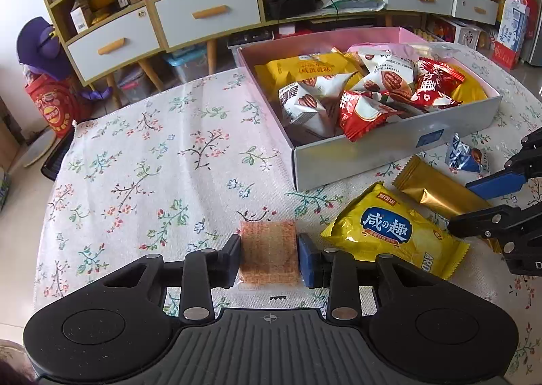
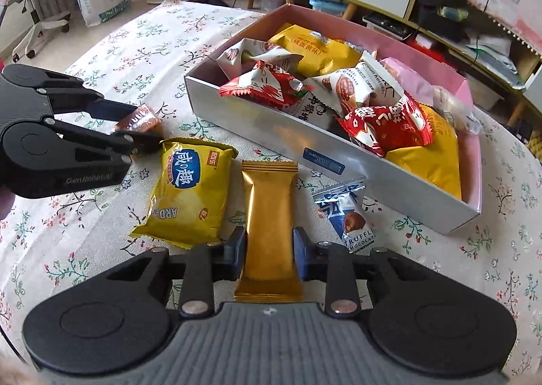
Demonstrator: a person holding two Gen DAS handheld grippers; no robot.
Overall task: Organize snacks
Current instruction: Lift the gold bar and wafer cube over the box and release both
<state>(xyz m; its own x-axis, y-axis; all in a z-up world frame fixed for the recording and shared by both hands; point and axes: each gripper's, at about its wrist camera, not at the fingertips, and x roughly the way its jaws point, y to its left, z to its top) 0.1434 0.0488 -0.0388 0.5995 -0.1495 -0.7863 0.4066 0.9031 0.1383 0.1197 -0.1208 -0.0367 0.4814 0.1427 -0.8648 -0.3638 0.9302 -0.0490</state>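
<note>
An orange-brown wafer in clear wrap (image 1: 267,249) lies on the floral cloth between the fingers of my left gripper (image 1: 269,246), whose pads press its two sides. From the right wrist view the same wafer (image 2: 142,119) shows in the left gripper (image 2: 145,127). My right gripper (image 2: 269,249) is shut on a long gold packet (image 2: 267,202) lying on the cloth; it also appears at the left wrist view's right edge (image 1: 460,206). Between them lies a yellow biscuit packet (image 2: 193,191). A silver box (image 2: 271,127) beyond holds several snack packets.
A blue truffle chocolate packet (image 2: 352,215) lies beside the box's front wall, right of the gold packet. The floral cloth (image 1: 152,164) stretches bare to the left as far as the table edge. A drawer cabinet (image 1: 206,12) and bags on the floor stand behind the table.
</note>
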